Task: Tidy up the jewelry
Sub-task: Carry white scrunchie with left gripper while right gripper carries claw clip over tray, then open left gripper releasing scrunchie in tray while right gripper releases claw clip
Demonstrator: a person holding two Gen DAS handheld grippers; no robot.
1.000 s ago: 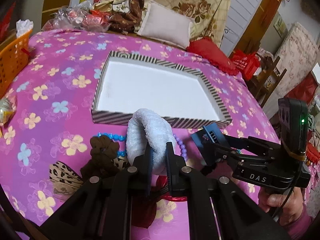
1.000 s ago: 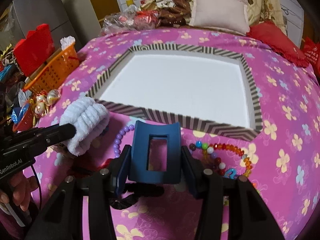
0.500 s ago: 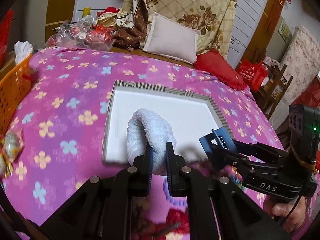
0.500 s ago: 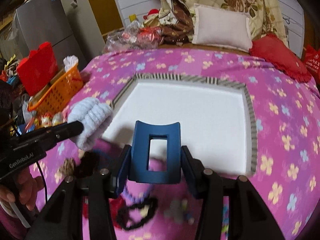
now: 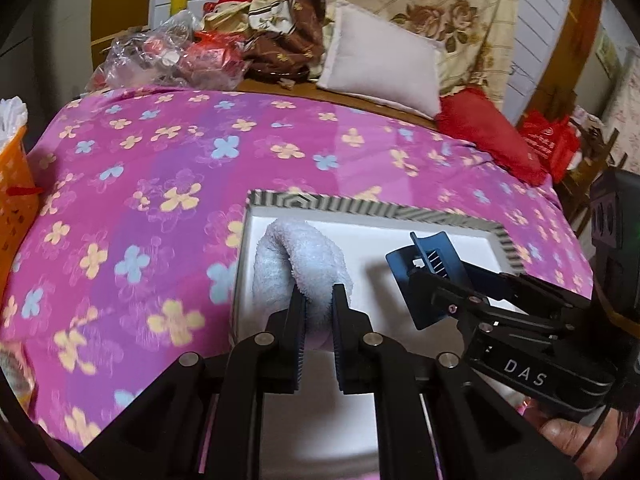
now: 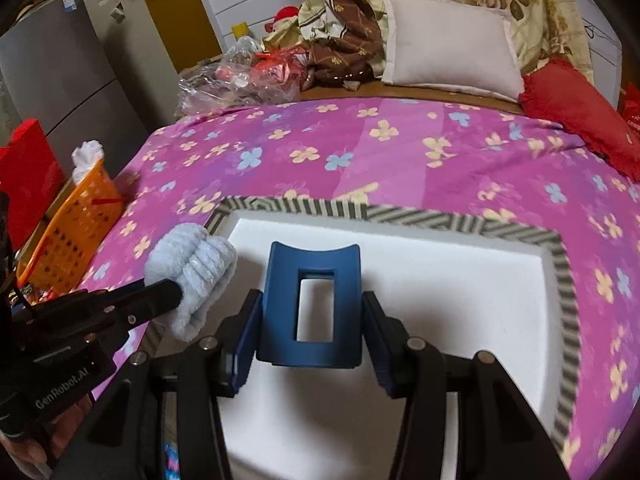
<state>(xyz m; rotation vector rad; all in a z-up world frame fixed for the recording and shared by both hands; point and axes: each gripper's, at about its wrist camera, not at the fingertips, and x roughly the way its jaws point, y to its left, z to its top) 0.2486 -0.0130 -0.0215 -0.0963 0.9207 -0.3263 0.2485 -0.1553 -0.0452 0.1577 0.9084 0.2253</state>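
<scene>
Both claws are matte black, built from angular linkage bars joined by round silver screw heads. The left claw (image 5: 317,312) has two narrow black fingers (image 5: 298,320) with finely ribbed inner faces. The right claw (image 6: 310,320) carries broader pads (image 6: 248,336) that look dark blue, also ribbed. Seen from the left wrist view, the right claw's body bears the white letters "DAS" on its side, with a boxy black housing behind it and a thin black cable below. Seen from the right wrist view, the left claw's body reads "GenRobot.AI" in pale letters, with a thin black cable alongside. A bare hand (image 5: 576,444) grips each handle; no sleeve shows.
</scene>
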